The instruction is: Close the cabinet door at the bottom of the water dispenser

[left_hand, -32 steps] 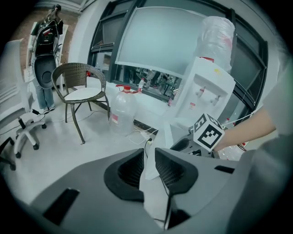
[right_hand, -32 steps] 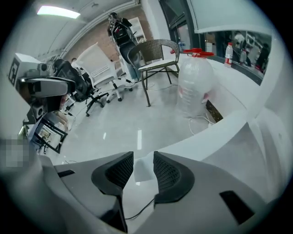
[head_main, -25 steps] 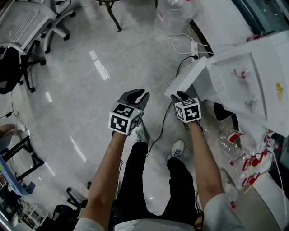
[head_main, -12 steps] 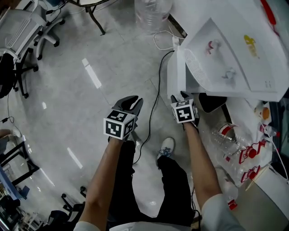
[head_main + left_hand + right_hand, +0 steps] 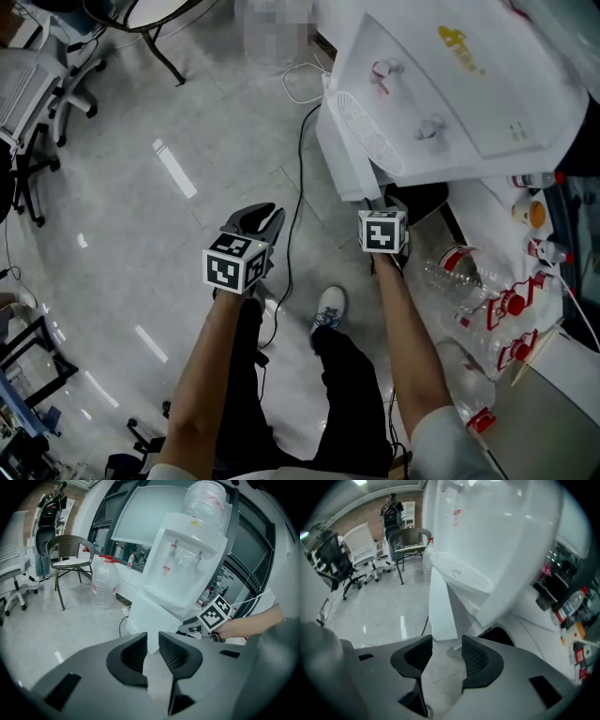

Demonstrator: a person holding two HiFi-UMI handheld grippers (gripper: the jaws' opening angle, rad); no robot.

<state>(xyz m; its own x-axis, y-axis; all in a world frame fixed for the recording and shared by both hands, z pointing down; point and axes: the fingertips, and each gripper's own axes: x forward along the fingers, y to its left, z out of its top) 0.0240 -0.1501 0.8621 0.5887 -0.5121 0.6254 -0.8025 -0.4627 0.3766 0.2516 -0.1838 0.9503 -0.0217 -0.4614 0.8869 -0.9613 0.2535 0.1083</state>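
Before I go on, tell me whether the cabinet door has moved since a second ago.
Yes. Against the water dispenser, the cabinet door has swung in toward the body: earlier it stuck out wide, now it stands much closer, though still ajar.

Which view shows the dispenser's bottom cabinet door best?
The left gripper view: the cabinet door shows as a broad white panel at the foot of the water dispenser. The right gripper view shows only its narrow edge, close up. The head view looks down on its top edge.
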